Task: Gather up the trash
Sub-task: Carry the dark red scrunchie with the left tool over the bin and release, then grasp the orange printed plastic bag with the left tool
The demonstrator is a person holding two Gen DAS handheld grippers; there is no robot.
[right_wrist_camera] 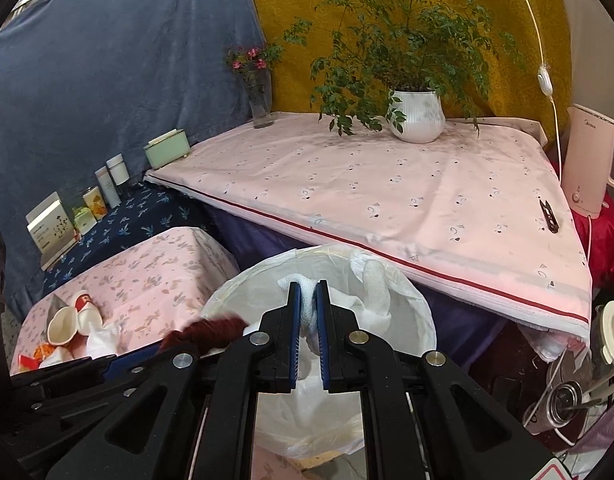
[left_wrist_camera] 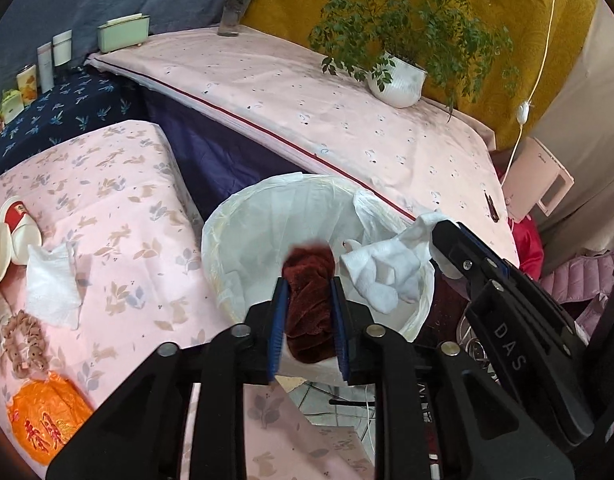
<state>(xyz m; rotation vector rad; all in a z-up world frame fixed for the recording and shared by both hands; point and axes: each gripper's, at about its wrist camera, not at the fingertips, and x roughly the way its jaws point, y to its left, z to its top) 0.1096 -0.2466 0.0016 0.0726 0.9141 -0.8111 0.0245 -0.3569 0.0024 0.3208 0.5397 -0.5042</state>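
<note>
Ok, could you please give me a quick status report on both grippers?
Left gripper shut on dark red cloth. Right gripper shut on white cloth. Both over lined bin. Nothing blocking.

- Left gripper (left_wrist_camera: 309,304): matt black plastic, ribbed blue pads, silvery metal pins.
- Maroon cloth (left_wrist_camera: 309,300): plush, fuzzy.
- White cloth (left_wrist_camera: 381,270): soft, nubby.
- Bin liner (left_wrist_camera: 251,224): thin, translucent, crinkled plastic.
- Plant pot (right_wrist_camera: 417,116): glossy, ribbed white.
</note>
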